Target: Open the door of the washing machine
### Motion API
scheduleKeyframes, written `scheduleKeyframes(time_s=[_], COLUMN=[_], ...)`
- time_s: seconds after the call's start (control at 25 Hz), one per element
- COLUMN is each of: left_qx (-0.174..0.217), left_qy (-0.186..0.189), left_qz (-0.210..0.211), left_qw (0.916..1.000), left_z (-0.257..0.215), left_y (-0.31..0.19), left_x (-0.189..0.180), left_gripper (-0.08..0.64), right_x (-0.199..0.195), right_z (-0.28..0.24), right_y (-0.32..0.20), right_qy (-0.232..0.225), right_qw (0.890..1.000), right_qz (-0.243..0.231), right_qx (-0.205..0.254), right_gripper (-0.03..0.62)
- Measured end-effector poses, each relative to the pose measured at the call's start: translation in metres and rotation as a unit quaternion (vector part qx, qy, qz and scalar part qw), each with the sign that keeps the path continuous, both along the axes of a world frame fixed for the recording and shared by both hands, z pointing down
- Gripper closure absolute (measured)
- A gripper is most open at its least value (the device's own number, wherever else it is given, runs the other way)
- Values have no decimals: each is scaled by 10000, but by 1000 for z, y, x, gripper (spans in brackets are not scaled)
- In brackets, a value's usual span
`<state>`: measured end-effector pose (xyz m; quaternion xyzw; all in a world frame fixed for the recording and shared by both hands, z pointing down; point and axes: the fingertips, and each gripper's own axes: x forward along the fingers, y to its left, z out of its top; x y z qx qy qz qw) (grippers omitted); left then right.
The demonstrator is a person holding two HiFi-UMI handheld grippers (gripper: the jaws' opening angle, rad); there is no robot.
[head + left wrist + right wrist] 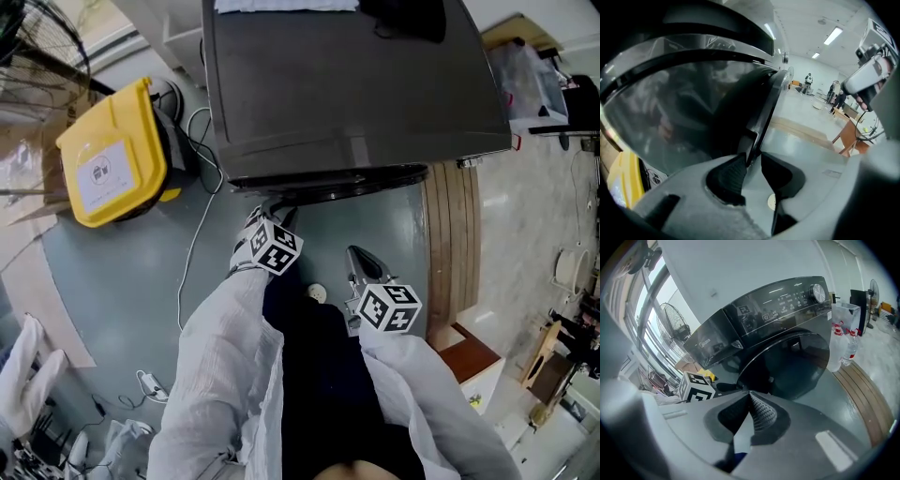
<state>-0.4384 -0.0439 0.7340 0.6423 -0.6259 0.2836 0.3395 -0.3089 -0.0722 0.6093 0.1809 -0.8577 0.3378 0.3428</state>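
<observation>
Head view: a dark front-loading washing machine (347,84) fills the top, its round door (337,183) bulging towards the person; a yellow bin (108,159) stands on the floor to its left.
Left gripper view: the left gripper (751,165) is clamped on the door's rim, with one pad on each side of the edge.
Right gripper view: the right gripper (750,401) has its jaws pressed together with nothing between them, and it hangs apart from the door.
Door: looks shut against the machine's front.
</observation>
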Motion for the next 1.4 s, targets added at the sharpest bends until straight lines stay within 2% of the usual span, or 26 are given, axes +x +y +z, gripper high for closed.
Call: scheduleKeyframes(time_s=[0.2, 0.4, 0.64, 0.8, 0.96, 1.4], left_qx=[-53, -131, -188, -191, -211, -280], left_qy=[-166, -132, -121, -84, -62, 187], left_qz=[-127, -179, -656, -998, -1047, -1105], left_qw=[9998, 9997, 9976, 9948, 9943, 9933], left_z=[2, 2, 1, 5, 9, 12], left_y=[6, 15, 25, 37, 46, 58], left_x=[5, 28, 61, 93, 125, 219], left_gripper=[460, 462, 458, 457, 463, 479], right_x=[12, 45, 77, 103, 127, 190], right_z=[-2, 0, -1, 3, 13, 14], right_y=[4, 8, 9, 14, 17, 17], right_qy=[-72, -37, -148, -186, -185, -341], right_qw=[10000, 10000, 9993, 9975, 9962, 9969], right_qz=[45, 10, -317, -668, -844, -684], right_qx=[-14, -54, -139, -114, -104, -167], right_gripper=[583, 583, 583, 583, 583, 583])
